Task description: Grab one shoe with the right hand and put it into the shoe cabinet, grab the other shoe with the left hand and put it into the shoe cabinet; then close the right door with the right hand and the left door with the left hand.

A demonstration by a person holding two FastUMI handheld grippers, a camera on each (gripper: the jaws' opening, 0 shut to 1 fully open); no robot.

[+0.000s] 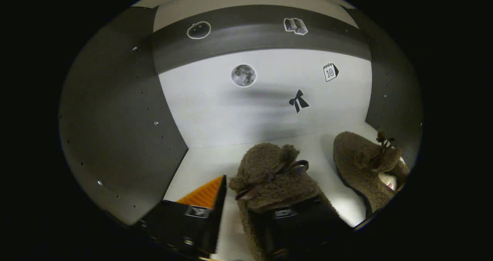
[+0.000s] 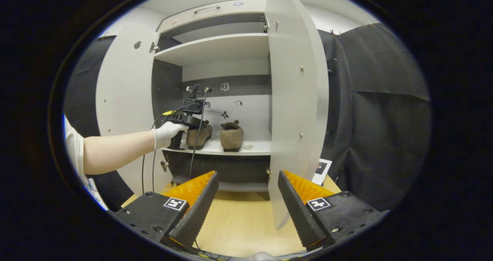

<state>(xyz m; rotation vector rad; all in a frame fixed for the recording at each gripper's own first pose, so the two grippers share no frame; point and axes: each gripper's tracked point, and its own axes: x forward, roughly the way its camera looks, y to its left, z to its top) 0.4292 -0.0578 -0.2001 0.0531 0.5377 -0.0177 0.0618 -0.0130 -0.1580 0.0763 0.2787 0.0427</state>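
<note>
1. The cabinet (image 2: pixel 215 49) stands open, the left door (image 2: pixel 123 99) swung wide and the right door (image 2: pixel 296 99) edge-on towards the right tongs, its lower corner over the wooden floor (image 2: pixel 238 218).
2. Both shoes sit on the white shelf (image 2: pixel 254 148), toes to the back wall: the left shoe (image 1: pixel 269 180) mid-shelf, the right shoe (image 1: pixel 366 164) near the right wall, a clear strip between them.
3. The left tongs (image 1: pixel 250 203), held by a gloved hand (image 2: pixel 167 133), reach inside; one finger sits in the left shoe's opening, the other apart beside it, so nothing is clamped.
4. The right tongs (image 2: pixel 246 199) hang released before the cabinet.
5. Stickers (image 1: pixel 243 75) on the back wall include a calendar reading "10".
</note>
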